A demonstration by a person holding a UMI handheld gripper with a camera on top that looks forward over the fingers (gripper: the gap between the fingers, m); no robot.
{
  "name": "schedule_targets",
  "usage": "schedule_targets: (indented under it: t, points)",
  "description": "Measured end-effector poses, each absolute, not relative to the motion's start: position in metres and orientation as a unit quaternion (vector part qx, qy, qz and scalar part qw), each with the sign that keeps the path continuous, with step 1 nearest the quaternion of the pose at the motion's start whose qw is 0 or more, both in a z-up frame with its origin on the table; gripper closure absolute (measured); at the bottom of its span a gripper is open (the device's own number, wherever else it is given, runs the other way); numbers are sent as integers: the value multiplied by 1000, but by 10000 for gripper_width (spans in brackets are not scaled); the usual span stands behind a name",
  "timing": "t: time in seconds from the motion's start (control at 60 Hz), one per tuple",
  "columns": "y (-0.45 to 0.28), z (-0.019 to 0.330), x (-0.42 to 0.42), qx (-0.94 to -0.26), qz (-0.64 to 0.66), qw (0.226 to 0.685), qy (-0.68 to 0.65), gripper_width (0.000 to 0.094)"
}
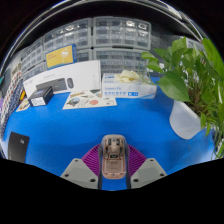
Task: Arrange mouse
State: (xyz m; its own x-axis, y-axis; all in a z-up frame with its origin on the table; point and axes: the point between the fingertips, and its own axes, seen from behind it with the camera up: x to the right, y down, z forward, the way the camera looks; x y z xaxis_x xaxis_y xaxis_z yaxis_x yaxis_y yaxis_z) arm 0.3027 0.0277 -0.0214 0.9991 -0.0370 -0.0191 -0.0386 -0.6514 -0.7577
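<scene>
Looking along the gripper (114,172), I see the mouse (114,154) pressed between both purple pads (96,160), held lengthwise so it cannot slip, just over the blue mat (70,130), I judge ready for placing.

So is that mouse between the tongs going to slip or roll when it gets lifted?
The mouse looks like rigid moulded plastic, so it should stay stiff. Its rounded, smooth shell could slip, though the tongs appear pressed against both its sides. It probably won't roll on the blue mat, judging by its low, flat profile.
</scene>
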Motion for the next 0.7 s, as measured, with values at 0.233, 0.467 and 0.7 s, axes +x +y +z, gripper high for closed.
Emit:
schedule_targets:
  t: [0.233, 0.467, 0.7]
  points:
    - [33, 52, 277, -898, -19, 434, 63, 617]
    - [34, 188, 141, -854, -20, 519, 41, 614]
    - [15, 179, -21, -858, 14, 514, -6, 615]
